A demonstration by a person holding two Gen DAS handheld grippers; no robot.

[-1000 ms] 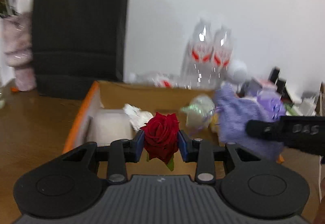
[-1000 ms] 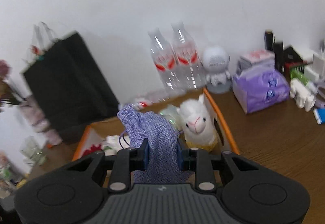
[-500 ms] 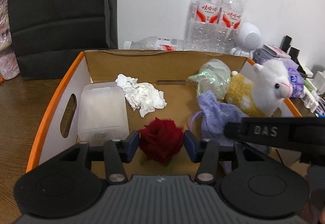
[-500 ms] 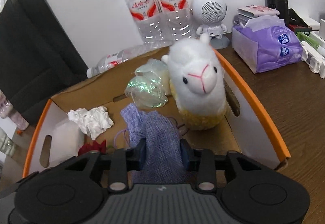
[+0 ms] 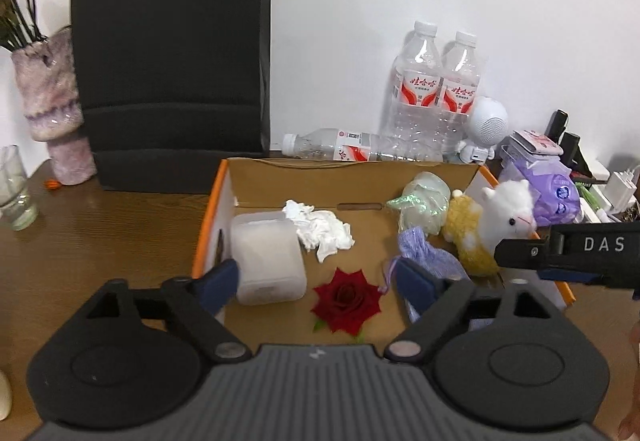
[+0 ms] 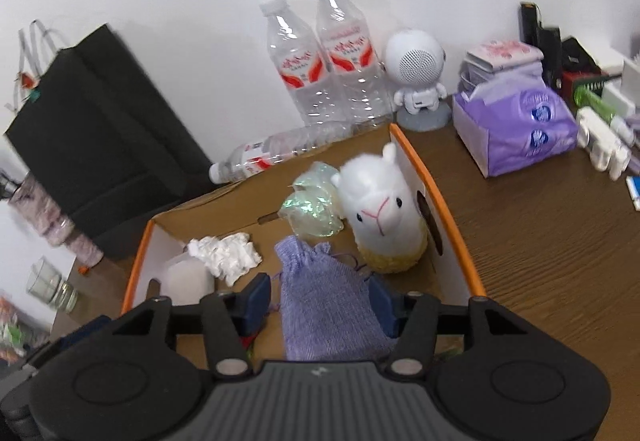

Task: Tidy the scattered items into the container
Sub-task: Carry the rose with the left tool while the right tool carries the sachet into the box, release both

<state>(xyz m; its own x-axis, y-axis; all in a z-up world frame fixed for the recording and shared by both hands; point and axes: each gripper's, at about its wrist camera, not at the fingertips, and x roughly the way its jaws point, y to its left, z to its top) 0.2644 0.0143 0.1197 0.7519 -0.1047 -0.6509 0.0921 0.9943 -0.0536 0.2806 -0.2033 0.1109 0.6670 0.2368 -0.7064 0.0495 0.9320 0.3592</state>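
Both drops look done: the rose (image 5: 346, 300) lies on the floor of the cardboard box (image 5: 208, 225), free of the left claw (image 5: 316, 283), whose jaws have just been opening wide. The purple pouch (image 6: 324, 305) lies in the box between the right claw (image 6: 320, 305)'s just-parted jaws, seemingly unpinched. Nothing loose shows beside the box on the counter (image 6: 540, 241)

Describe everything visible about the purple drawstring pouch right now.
The purple drawstring pouch is soft, loosely woven lilac fabric, gathered at the neck with thin purple cord ends trailing beside it. It lies limp on the floor of the cardboard box, neck toward the far wall, near the plush alpaca; whether they touch is unclear. It sits between the right gripper's fingers, whose jaws have just been opening; the pads stand clear of the cloth. The red rose lies close beside it.
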